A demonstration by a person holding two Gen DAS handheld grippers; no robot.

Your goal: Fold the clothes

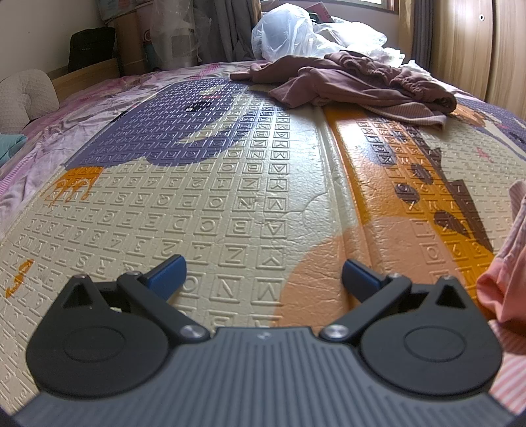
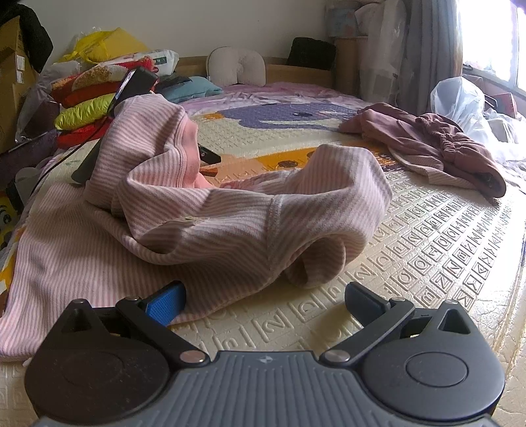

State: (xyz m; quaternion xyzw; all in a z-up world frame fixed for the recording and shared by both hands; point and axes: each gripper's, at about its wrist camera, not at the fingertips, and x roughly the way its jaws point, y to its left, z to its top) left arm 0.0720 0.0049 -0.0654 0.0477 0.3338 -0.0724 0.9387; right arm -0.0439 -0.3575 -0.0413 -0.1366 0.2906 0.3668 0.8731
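A pink-and-white striped garment lies crumpled on the embossed play mat, partly draped over the other gripper at the left. Its edge shows at the right of the left wrist view. My right gripper is open and empty, low over the mat at the garment's near hem. My left gripper is open and empty, low over bare mat, left of the striped cloth. A mauve garment lies bunched at the far side of the mat; it also shows in the right wrist view.
Clear plastic bags sit behind the mauve garment near the window. A stack of bright folded clothes and cardboard boxes stand at the left. A white pillow and a teal cloth lie by the headboard.
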